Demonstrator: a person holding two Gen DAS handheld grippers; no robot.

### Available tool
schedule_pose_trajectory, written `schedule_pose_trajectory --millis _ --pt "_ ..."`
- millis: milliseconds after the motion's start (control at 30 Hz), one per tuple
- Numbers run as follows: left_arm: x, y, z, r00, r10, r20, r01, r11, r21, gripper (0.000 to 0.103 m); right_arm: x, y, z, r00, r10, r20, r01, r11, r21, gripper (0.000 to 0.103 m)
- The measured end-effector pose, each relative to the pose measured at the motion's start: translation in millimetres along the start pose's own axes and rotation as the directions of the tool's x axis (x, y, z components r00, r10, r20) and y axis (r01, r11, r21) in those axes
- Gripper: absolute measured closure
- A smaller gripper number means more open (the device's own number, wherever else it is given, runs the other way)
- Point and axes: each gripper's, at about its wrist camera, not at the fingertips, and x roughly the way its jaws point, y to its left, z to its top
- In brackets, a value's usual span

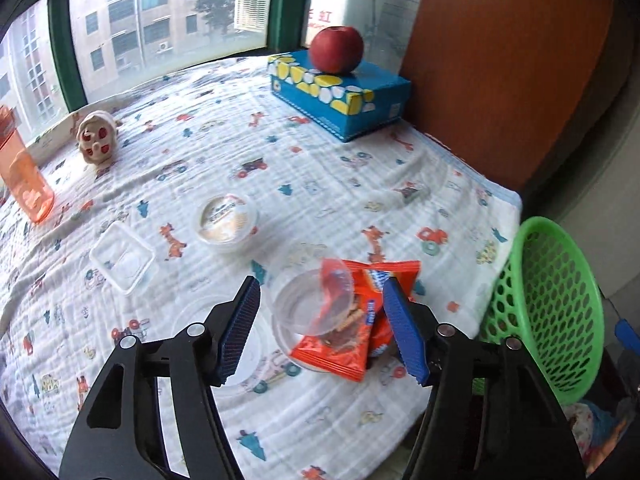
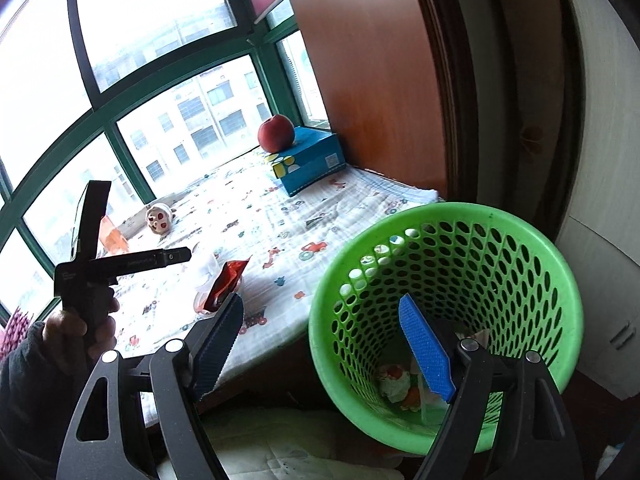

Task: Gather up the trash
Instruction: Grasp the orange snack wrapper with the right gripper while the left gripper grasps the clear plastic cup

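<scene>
My left gripper (image 1: 322, 330) is open just above the table, its jaws on either side of a clear plastic cup (image 1: 308, 304) lying on an orange snack wrapper (image 1: 352, 336). A round tub with a printed lid (image 1: 226, 218) and a clear square lid (image 1: 122, 256) lie further left on the patterned cloth. My right gripper (image 2: 322, 344) is open at the rim of a green mesh trash basket (image 2: 448, 304), which stands tilted at the table's edge with crumpled trash inside. The wrapper also shows in the right wrist view (image 2: 226, 284). The left hand-held gripper body (image 2: 120, 264) shows there too.
A red apple (image 1: 337, 49) sits on a blue tissue box (image 1: 340, 94) at the far corner. A small toy figure (image 1: 97, 138) and an orange bottle (image 1: 24, 176) stand at the far left by the window. A wooden panel (image 1: 504, 72) borders the right side.
</scene>
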Motion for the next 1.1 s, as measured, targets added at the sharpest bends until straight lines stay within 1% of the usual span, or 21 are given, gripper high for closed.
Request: schedule_pose_trajectory --millis 167,267,333,400,433,500,567,667,833,1100 --pt "23 25 2 0.999 0.02 -0.042 -0.022 0.999 -0.045 0.05 17 20 0 0.999 0.027 -0.033 -0.028 0.999 -0.027 0.026" --pt "35 35 -1 0.997 -0.004 -0.072 -0.001 0.997 -0.071 0.054 26 31 -1 0.998 0.039 -0.053 -0.041 0.998 -0.038 0.026" --pt "41 39 -3 0.996 -0.025 -0.088 0.017 0.996 -0.091 0.059 32 38 -2 0.997 0.045 -0.069 -0.048 0.998 -0.047 0.026" --pt "47 43 -5 0.993 -0.05 -0.103 0.039 0.993 -0.112 0.071 39 45 -2 0.995 0.05 -0.083 -0.055 0.997 -0.058 0.026" --pt "49 45 -5 0.992 -0.063 -0.109 0.05 0.991 -0.122 0.073 42 48 -2 0.995 0.052 -0.09 -0.058 0.996 -0.065 0.026" --pt "52 47 -7 0.99 -0.077 -0.116 0.062 0.989 -0.132 0.086 47 55 -3 0.993 0.059 -0.102 -0.067 0.995 -0.074 0.026" --pt "52 48 -9 0.99 -0.085 -0.115 0.069 0.989 -0.13 0.094 53 61 -3 0.992 0.063 -0.112 -0.073 0.994 -0.085 0.026" --pt "49 49 -11 0.989 -0.099 -0.108 0.085 0.988 -0.13 0.099 60 69 -3 0.989 0.07 -0.127 -0.082 0.992 -0.095 0.026" --pt "37 54 -10 0.991 -0.112 -0.079 0.102 0.987 -0.126 0.1 73 80 -5 0.985 0.076 -0.152 -0.094 0.989 -0.113 0.026" --pt "22 63 -10 0.991 -0.121 -0.056 0.113 0.985 -0.127 0.101 90 91 -5 0.981 0.086 -0.174 -0.107 0.988 -0.115 0.026"
